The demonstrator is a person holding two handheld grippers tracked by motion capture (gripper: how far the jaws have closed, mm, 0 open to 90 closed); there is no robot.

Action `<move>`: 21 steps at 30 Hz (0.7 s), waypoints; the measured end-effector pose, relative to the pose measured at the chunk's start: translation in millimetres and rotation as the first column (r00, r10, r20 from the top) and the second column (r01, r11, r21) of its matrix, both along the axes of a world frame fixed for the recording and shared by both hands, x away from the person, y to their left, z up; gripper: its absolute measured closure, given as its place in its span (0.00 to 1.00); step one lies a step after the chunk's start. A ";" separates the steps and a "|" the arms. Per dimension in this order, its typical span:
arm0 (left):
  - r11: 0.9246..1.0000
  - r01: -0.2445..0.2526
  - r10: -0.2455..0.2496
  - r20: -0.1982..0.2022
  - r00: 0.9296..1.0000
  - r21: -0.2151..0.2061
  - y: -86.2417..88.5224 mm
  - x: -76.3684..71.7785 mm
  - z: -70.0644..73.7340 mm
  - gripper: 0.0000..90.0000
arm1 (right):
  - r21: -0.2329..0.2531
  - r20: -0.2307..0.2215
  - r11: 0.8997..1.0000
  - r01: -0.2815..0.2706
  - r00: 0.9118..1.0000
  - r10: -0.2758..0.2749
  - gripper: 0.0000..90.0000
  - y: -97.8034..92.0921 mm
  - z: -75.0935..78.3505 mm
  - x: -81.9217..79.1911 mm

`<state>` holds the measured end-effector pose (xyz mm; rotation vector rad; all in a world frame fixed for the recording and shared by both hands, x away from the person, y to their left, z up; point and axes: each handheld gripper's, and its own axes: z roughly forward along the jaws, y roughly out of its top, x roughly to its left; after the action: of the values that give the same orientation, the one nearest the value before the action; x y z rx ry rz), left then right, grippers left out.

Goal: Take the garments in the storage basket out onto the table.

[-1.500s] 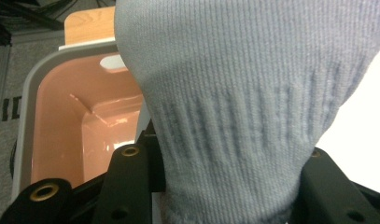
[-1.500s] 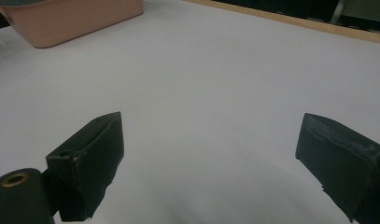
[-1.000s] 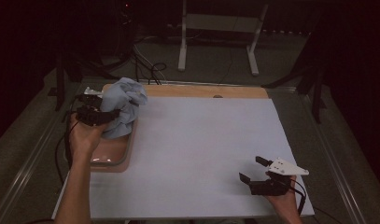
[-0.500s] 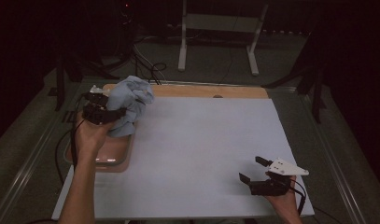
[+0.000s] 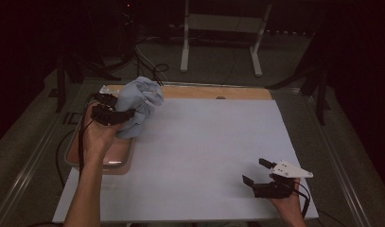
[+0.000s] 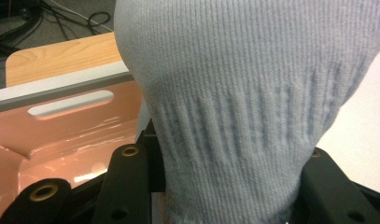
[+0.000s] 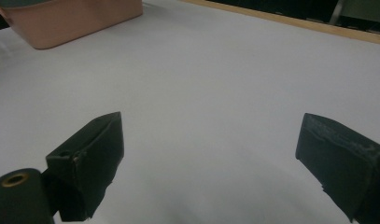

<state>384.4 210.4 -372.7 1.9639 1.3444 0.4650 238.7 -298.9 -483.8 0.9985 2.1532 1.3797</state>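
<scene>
White table [image 5: 204, 151]: knitted grey cloth [image 5: 139, 104] now lifted clear of the pink tray [image 5: 121, 163].
Left gripper [image 5: 115, 115] clamps it; right gripper [image 5: 256, 172] waits, jaws apart.

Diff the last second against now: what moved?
The left gripper, shut on the grey knit cloth, carried it up and toward the table's middle, clear of the pink tray. No grasp or release. The right gripper stayed open over the white sheet; the tray didn't move.
</scene>
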 end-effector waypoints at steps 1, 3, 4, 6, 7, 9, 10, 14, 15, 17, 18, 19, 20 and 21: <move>1.000 0.002 -0.002 0.000 1.000 -0.001 -1.2 0.0 -0.3 0.65 | 0.001 0.000 1.000 -0.001 1.000 0.001 0.09 0.0 0.1 0.0; 1.000 0.008 -0.008 -0.003 1.000 -0.003 -3.5 0.2 -1.0 0.65 | 0.001 0.000 1.000 0.000 1.000 0.000 0.09 -0.1 0.1 0.0; 1.000 0.011 -0.011 -0.003 1.000 -0.004 -4.7 0.3 -1.5 0.65 | 0.001 0.000 1.000 0.000 1.000 0.000 0.09 -0.1 0.0 0.0; 1.000 0.015 -0.015 -0.004 1.000 -0.006 -6.1 0.4 -2.0 0.65 | 0.000 0.000 1.000 0.001 1.000 -0.001 0.09 -0.2 0.0 0.0; 1.000 0.019 -0.019 -0.005 1.000 -0.007 -7.5 0.3 -2.6 0.65 | 0.002 -0.001 1.000 0.000 1.000 0.000 0.09 -0.1 0.0 0.0; 1.000 0.026 -0.026 -0.008 1.000 -0.003 -10.2 0.1 -3.2 0.65 | 0.002 -0.001 1.000 0.000 1.000 0.000 0.09 -0.2 0.0 0.0; 0.999 0.034 -0.034 -0.009 0.999 -0.001 -13.0 -0.1 -3.8 0.65 | 0.002 0.000 1.000 0.003 1.000 -0.003 0.09 -0.1 0.2 -0.3; 0.999 0.042 -0.042 -0.010 0.999 -0.003 -16.4 -0.5 -4.4 0.65 | 0.001 0.000 1.000 0.002 1.000 -0.002 0.09 -0.2 0.0 -0.2; 0.999 0.046 -0.046 -0.010 0.999 -0.005 -18.4 -0.5 -4.8 0.65 | 0.004 -0.001 1.000 -0.001 1.000 0.001 0.09 -0.3 -0.1 0.0; 0.999 0.047 -0.048 -0.012 0.999 -0.006 -19.1 -0.5 -5.0 0.65 | 0.007 -0.002 1.000 -0.001 1.000 0.001 0.09 -0.4 0.0 0.1; 0.999 0.050 -0.050 -0.013 0.999 -0.009 -20.7 -0.6 -5.7 0.65 | 0.007 -0.002 1.000 0.000 1.000 0.000 0.09 -0.5 0.0 0.2; 0.999 0.050 -0.050 -0.013 0.999 -0.009 -20.7 -0.6 -5.7 0.65 | 0.007 -0.002 1.000 0.000 1.000 0.000 0.09 -0.5 0.0 0.2; 0.998 0.057 -0.057 -0.015 0.998 -0.010 -22.9 -1.2 -6.4 0.65 | 0.005 -0.002 1.000 -0.003 1.000 0.003 0.09 -0.7 -0.1 0.1; 0.998 0.060 -0.060 -0.015 0.998 -0.012 -24.2 -1.5 -6.8 0.65 | 0.005 -0.001 1.000 -0.003 1.000 0.003 0.09 -0.6 0.0 0.0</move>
<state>382.9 186.2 -379.5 1.9962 1.2912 0.4133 238.6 -299.5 -483.8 0.9989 2.1540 1.3868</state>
